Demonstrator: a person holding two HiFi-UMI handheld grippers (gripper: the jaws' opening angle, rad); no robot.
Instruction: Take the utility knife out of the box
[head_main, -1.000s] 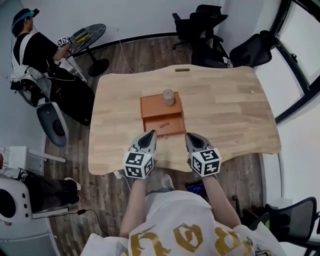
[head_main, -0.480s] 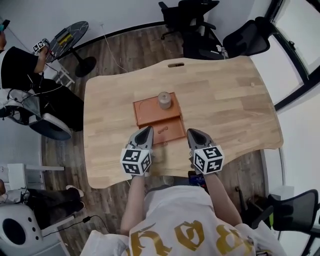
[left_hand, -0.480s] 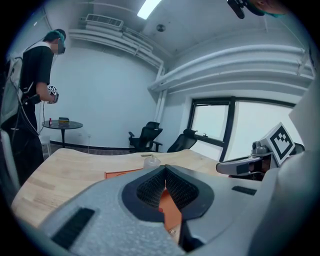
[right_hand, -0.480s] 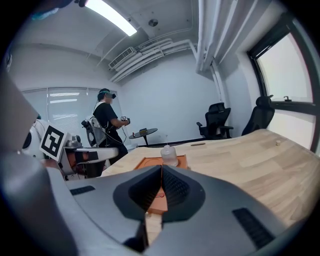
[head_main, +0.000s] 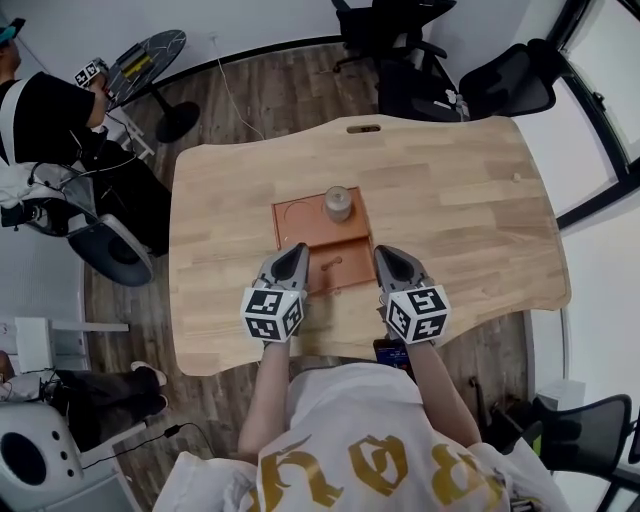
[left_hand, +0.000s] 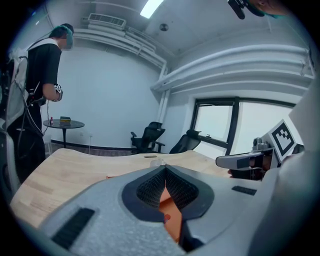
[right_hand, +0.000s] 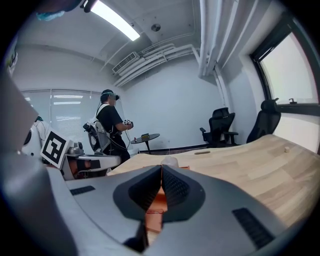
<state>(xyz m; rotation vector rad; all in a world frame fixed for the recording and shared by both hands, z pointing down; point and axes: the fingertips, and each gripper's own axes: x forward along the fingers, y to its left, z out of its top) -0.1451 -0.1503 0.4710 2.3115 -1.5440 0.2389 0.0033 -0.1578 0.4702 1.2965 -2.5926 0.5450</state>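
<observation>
Progress is nil as yet. We hold the left tongs (head_main: 296, 252) and right tongs (head_main: 386, 253) pressed together, pinching nothing, one at either side of the open front compartment of the orange box (head_main: 300, 218) on the table (head_main: 460, 210). A small item lying in that compartment looks like the utility knife (head_main: 328, 265), untouched. Reaching in, gripping it and lifting it out all remain, we judge.

No wording is legible; the gold print (head_main: 380, 468) on the shirt (head_main: 340, 405) is unreadable.
</observation>
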